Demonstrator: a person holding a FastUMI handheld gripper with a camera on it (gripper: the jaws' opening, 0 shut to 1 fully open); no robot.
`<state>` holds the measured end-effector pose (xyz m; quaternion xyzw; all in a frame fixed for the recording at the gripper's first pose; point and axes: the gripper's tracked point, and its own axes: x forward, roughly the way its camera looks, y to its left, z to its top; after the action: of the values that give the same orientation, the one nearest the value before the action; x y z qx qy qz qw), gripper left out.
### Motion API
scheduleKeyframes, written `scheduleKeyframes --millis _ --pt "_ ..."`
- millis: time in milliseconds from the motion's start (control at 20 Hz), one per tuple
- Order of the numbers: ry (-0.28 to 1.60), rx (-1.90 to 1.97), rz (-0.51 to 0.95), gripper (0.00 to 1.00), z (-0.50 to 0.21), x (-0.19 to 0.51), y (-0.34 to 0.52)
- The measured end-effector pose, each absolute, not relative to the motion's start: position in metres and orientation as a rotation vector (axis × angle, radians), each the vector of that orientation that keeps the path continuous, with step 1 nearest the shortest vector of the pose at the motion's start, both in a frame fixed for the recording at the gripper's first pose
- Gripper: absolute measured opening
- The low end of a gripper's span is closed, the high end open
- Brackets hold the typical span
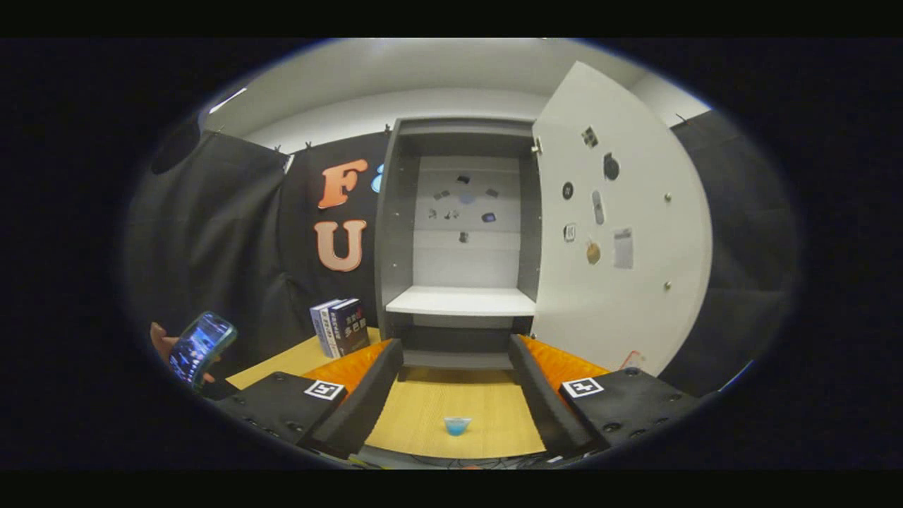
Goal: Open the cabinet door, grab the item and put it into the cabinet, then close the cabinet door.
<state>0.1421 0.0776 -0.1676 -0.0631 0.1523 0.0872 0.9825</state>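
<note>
Item one, the gripper [455, 395]: my two fingers stand wide apart with nothing between them but bare tabletop, the left fingertip [384, 360] and the right fingertip [525, 360] both aimed at twelve o'clock toward the cabinet. Item two, the task's thing, a small blue cup [457, 425]: it sits on the wooden table [423, 409] between the fingers, low in the gap and nearer the gripper's body than the tips, a touch to the right of the midline if anything. It looks round and squat, so I judge it has no long axis to line up with; the approach direction matters little, only centring. Since the cup lies at six o'clock from the fingertips and not ahead of them, I judge the next move calls for dropping the gripper down over it, not reaching forward. Item three, the cabinet [462, 240]: dead ahead at twelve o'clock, beyond the fingertips, its white shelf [462, 302] bare and lit. Item four, the cabinet door [621, 233]: swung open to about one o'clock, clear of the mouth, so I take the opening step as done and the grab as the step in hand. Item five, books [340, 326]: standing on the table at about ten o'clock from the left fingertip, just beside the cabinet's left wall. Item six, a hand holding a phone [199, 347]: far off at nine o'clock, well apart from the cup.
</note>
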Motion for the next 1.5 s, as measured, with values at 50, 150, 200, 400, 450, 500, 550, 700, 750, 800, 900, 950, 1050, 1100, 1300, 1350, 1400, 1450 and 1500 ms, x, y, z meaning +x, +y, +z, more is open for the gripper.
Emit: scheduleKeyframes --millis 50,150,200,400,450,500,550,700,750,800,900,950,1050,1100,1300,1350,1400,1450,1500 --pt "0.360 -0.095 0.179 0.97 -0.195 0.150 0.077" --pt "0.460 -0.038 0.167 0.97 -0.249 0.163 0.073" --pt "0.492 -0.035 0.151 0.97 -0.272 0.171 0.069" --pt "0.592 -0.135 0.104 1.00 -0.363 0.176 0.052" --pt "0.616 -0.155 0.096 1.00 -0.383 0.176 0.048" --pt "0.650 -0.179 0.081 1.00 -0.403 0.174 0.040" --pt "0.682 -0.189 0.070 0.99 -0.421 0.171 0.032" --pt "0.761 -0.144 0.049 0.99 -0.458 0.163 0.022" --pt "0.776 -0.124 0.042 0.99 -0.464 0.162 0.020" --pt "0.790 -0.109 0.040 0.99 -0.470 0.160 0.019" --pt "0.812 -0.094 0.042 0.97 -0.477 0.156 0.018" --pt "0.813 -0.096 0.045 0.86 -0.480 0.158 0.019" --pt "0.819 -0.106 0.055 0.75 -0.484 0.159 0.021" --pt "0.827 -0.106 0.057 0.69 -0.482 0.160 0.023" --pt "0.788 -0.103 0.107 0.58 -0.433 0.173 0.042" --pt "0.747 -0.100 0.119 0.58 -0.409 0.187 0.052" --pt "0.710 -0.098 0.130 0.58 -0.380 0.202 0.062" --pt "0.667 -0.091 0.141 0.58 -0.353 0.218 0.072" --pt "0.620 -0.078 0.157 0.58 -0.323 0.234 0.083"
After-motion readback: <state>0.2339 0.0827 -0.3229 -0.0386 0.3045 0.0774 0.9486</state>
